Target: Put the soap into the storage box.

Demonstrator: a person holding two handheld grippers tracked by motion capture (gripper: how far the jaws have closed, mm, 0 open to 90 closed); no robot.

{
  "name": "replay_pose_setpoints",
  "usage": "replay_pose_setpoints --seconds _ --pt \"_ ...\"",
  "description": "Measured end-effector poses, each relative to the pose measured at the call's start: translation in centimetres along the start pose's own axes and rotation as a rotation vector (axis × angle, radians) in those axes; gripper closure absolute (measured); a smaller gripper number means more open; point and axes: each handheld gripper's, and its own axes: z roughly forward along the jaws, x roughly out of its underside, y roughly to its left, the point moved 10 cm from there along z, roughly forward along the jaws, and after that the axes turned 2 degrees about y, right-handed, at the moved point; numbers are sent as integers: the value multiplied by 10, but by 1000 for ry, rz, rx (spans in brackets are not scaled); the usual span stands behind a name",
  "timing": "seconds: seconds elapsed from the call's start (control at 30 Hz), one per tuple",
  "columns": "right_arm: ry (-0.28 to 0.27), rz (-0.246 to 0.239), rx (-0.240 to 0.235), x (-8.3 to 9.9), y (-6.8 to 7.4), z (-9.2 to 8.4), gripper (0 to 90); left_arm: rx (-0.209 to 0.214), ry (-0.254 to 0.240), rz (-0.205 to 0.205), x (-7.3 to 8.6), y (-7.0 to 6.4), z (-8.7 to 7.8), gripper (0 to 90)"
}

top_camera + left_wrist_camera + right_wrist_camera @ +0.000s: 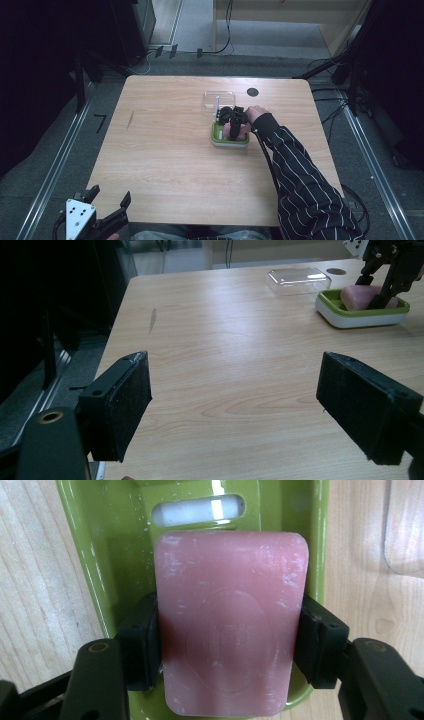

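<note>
Right tool [227, 645] is clamped across the short sides of the pink soap bar [230, 625], holding it flat over the green soap dish [92, 575], so it should seat level over the drain slot. Clear lid [219, 99] sits just behind the dish, out of my way. Left tool [235, 405] idles wide open, holding nothing, at the near edge of the surface [165, 150].
</note>
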Motion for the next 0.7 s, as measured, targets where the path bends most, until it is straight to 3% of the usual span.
replay_pose_setpoints --seconds 0.7 --pt "0 22 -2 0 2 2 385 8 -3 -2 -1 -1 2 147"
